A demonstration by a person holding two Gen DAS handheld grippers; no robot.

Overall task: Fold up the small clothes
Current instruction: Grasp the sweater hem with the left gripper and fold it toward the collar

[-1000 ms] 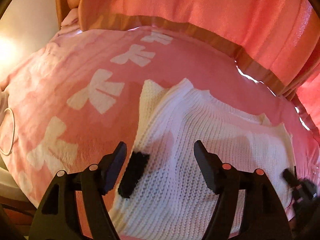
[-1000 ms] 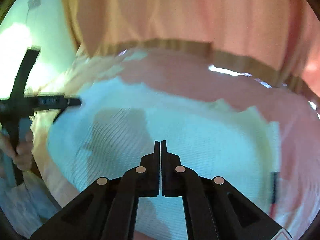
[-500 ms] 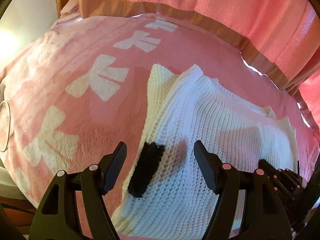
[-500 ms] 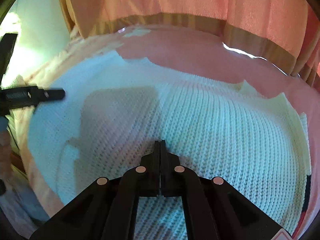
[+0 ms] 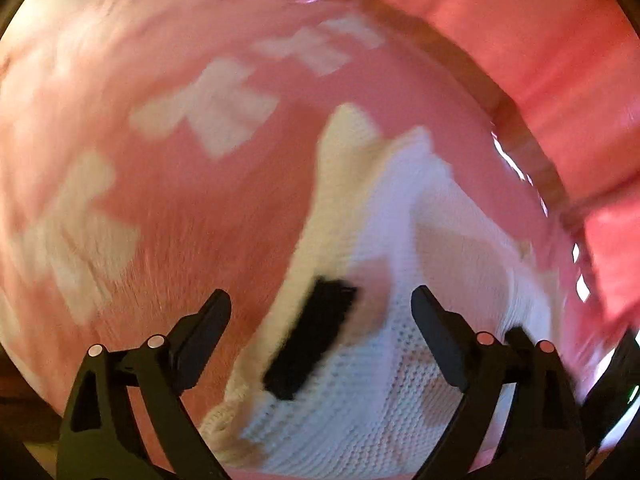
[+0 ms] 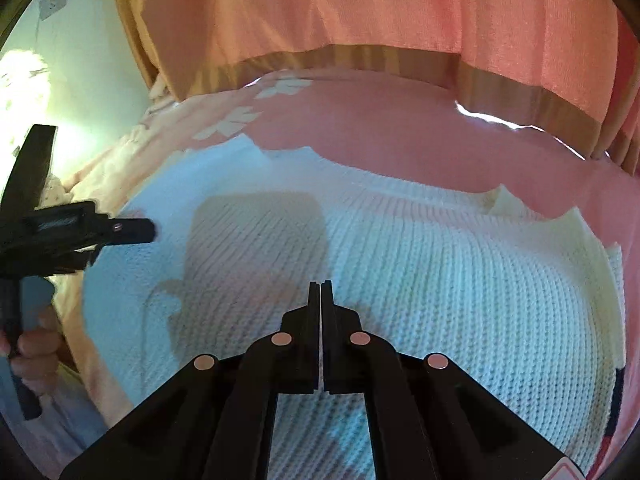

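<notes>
A white knit garment [image 6: 440, 264] lies folded flat on a pink blanket with white bow prints [image 5: 208, 112]. In the left wrist view the garment [image 5: 400, 280] fills the lower right, with a black patch [image 5: 312, 344] near its left edge. My left gripper [image 5: 320, 320] is open and empty, low over that edge, the black patch between its fingers. My right gripper [image 6: 321, 288] is shut and empty, tips just above the middle of the garment. The left gripper also shows at the left of the right wrist view [image 6: 120, 230], held by a hand.
Pink-orange curtains [image 6: 360, 12] with a tan hem hang behind the bed's far edge. A pale wall [image 6: 80, 60] with bright light is at the left. The pink blanket [image 6: 400, 120] extends beyond the garment.
The left gripper has moved closer to the garment's left edge; its view is blurred by motion. The right gripper has pulled back a little, staying shut over the garment.
</notes>
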